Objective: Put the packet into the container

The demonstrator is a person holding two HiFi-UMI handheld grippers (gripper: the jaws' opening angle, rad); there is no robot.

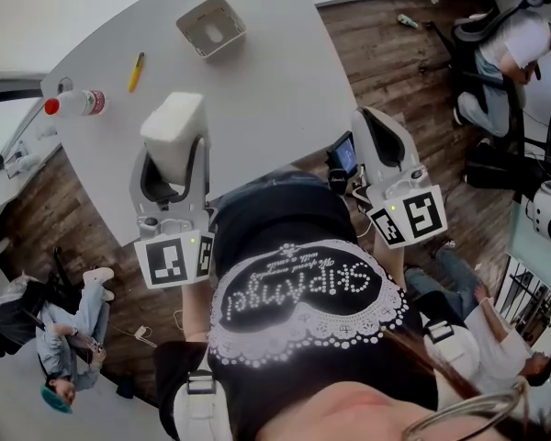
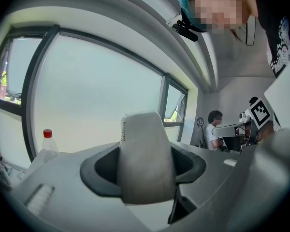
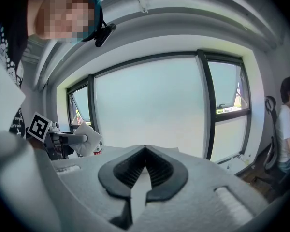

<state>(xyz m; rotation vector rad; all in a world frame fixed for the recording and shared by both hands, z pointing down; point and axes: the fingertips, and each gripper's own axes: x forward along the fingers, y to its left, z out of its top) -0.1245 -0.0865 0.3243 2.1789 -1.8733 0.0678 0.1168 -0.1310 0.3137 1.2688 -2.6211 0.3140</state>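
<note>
A white packet is clamped between the jaws of my left gripper, which hangs over the near part of the grey table. In the left gripper view the packet stands upright and fills the space between the dark pads. The container, a small white open box, sits at the table's far side, well beyond the packet. My right gripper is off the table's right edge, its jaws closed together with nothing between them. The right gripper view also catches the packet at its left.
A clear bottle with a red cap lies at the table's left corner, and a yellow pen rests between it and the container. Seated people and office chairs are around on the wooden floor. Large windows lie behind the table.
</note>
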